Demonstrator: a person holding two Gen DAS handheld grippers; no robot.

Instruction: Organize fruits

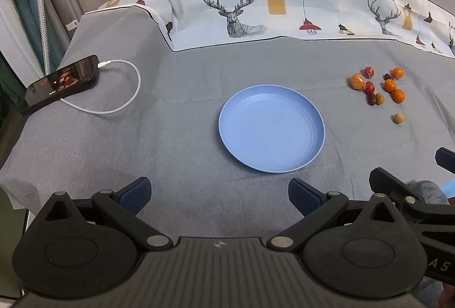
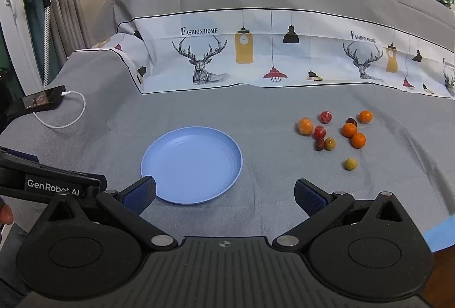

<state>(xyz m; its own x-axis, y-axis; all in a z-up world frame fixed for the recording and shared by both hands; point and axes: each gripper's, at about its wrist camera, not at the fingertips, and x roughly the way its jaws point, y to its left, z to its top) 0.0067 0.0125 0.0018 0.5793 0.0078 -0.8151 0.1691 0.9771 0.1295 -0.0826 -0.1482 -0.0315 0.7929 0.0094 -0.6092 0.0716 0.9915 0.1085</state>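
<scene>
Both tools are hanging low over the grey-covered desk (image 1: 184, 86), and neither is holding anything. The left tool (image 1: 219, 195) is sitting at the bottom of its own view with its blue-padded fingers (image 1: 136, 194) spread wide, nothing between them but cloth. The right tool (image 2: 224, 195) is showing the same wide spread at the bottom of its view, its left finger pad (image 2: 140, 194) overlapping the near rim of the blue plate (image 2: 192, 166) in the picture; whether it is touching, I cannot tell.

The plate is lying empty at the centre of the left view (image 1: 271, 129) and left of centre in the right view. The fruits (image 2: 338, 134) are lying in a loose cluster on the cloth, well apart from the plate, at centre right of the right view and at the right edge of the left view (image 1: 378, 86): several small oranges, some dark red ones, and a yellowish one (image 2: 351, 164) resting alone, nearest the tools.

At the left edge, a phone (image 1: 62, 83) is lying with a white cable (image 1: 128, 97) plugged in and looping beside it.
</scene>
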